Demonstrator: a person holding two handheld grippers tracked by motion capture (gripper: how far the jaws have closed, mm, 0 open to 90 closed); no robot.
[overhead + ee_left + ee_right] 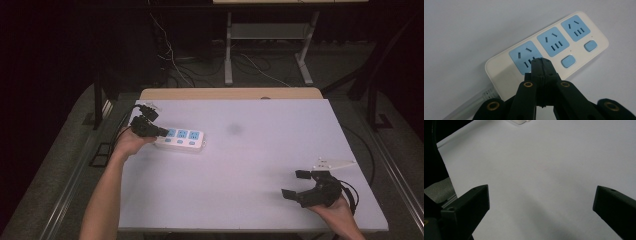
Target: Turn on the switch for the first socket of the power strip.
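Observation:
A white power strip (182,138) with three blue sockets and blue switches lies at the table's left. In the left gripper view the power strip (499,67) runs diagonally, its pale cable (471,106) leaving at lower left. My left gripper (163,132) is shut with nothing in it. Its joined tips (541,65) sit over the socket (525,55) nearest the cable end, close to or touching it. Near the front right corner my right gripper (296,184) stands open above bare tabletop. Its two jaws are wide apart in the right gripper view (541,197).
The white tabletop (250,150) stretches between the two hands. A wooden board edge (230,93) runs along the back. Beyond it stand a metal desk frame (229,50) and loose floor cables (260,67). Grey floor surrounds the table.

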